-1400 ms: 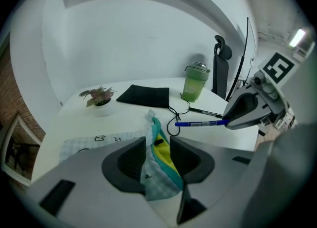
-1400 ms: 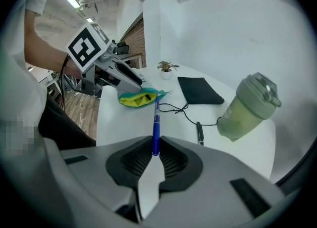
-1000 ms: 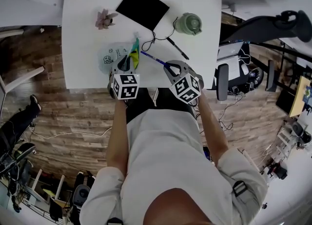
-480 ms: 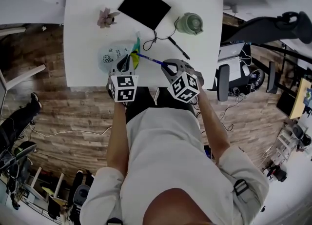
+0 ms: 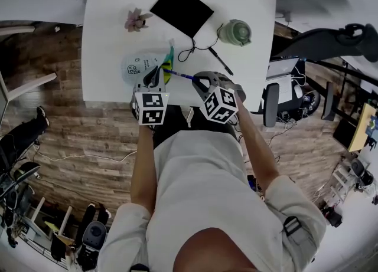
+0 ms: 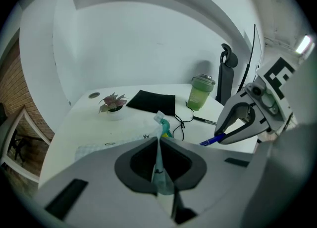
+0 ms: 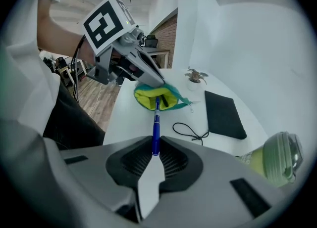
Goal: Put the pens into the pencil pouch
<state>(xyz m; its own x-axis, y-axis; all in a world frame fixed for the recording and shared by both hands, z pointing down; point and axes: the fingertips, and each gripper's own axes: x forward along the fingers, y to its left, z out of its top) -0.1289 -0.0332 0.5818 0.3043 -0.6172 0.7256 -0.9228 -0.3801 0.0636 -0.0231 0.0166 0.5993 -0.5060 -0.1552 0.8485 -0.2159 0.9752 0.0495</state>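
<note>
Nearest, the right gripper (image 7: 155, 154) pinches the tail end of a slim blue plastic pen (image 7: 156, 123). The pen looks light, stiff and smooth, so it could swivel in so short a hold; a grip nearer mid-barrel would steady it. Its tip points into the yellow-lined mouth of the soft, teal-rimmed pencil pouch (image 7: 157, 95). The left gripper (image 6: 159, 142) clamps the pouch's floppy rim, propping the mouth up from the matte white table (image 5: 106, 46). Farther off lies a thin black pen (image 5: 217, 60).
</note>
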